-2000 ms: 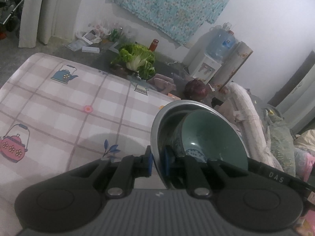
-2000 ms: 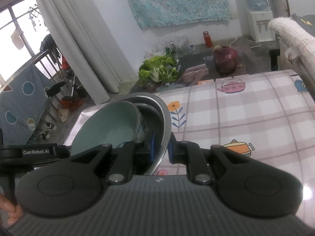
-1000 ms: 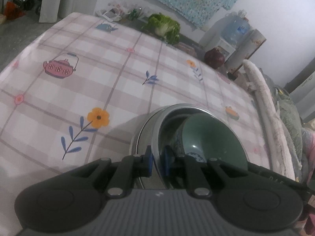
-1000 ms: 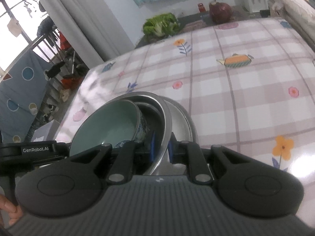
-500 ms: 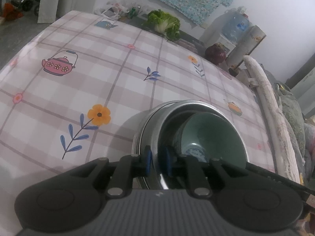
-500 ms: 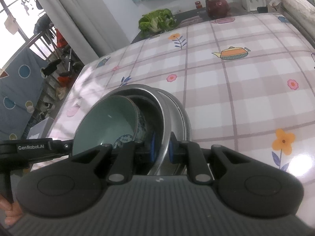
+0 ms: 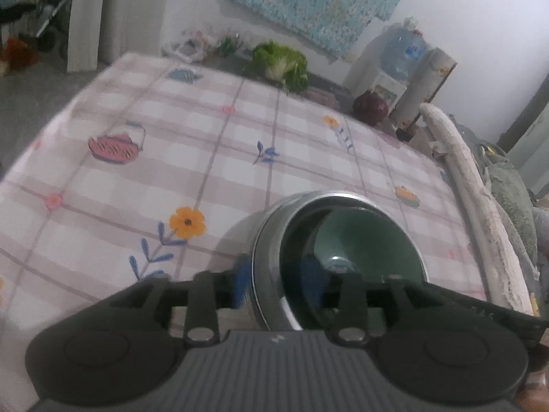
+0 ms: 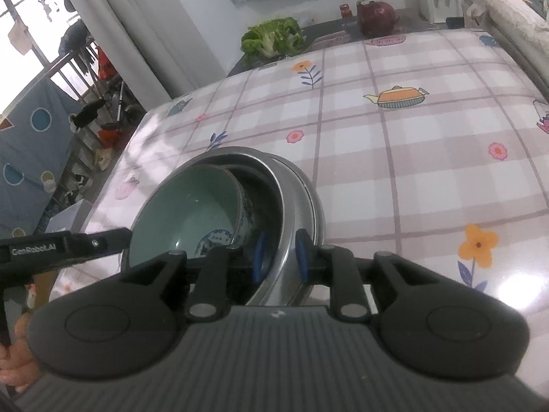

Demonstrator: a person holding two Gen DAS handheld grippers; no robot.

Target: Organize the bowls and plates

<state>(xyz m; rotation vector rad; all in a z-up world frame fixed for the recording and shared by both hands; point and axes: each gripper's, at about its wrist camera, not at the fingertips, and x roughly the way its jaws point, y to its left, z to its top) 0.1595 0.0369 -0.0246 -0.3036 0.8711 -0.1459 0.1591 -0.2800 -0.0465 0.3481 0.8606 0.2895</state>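
A steel bowl point(image 7: 271, 240) sits on the checked tablecloth point(image 7: 206, 158), nested in another steel bowl below it point(image 8: 314, 206). A green ceramic bowl point(image 7: 370, 243) with a blue-and-white outside leans inside it; it also shows in the right wrist view point(image 8: 185, 213). My left gripper point(image 7: 278, 281) straddles the steel rim point(image 7: 338, 194) with its blue pads spread wide. My right gripper point(image 8: 279, 257) straddles the opposite side of the steel bowl point(image 8: 284, 192), its pads apart with small gaps to the wall.
The tablecloth point(image 8: 394, 158) stretches far ahead. Beyond the table are a lettuce point(image 7: 284, 61), a dark red round object point(image 7: 370, 106), a water dispenser point(image 7: 398, 68) and a padded white chair back point(image 7: 480, 199) at the right edge. A curtain point(image 8: 144, 27) hangs left.
The steel bowl with the green bowl came down onto the table and into the lower steel bowl. Both grippers opened and let go of the rim.
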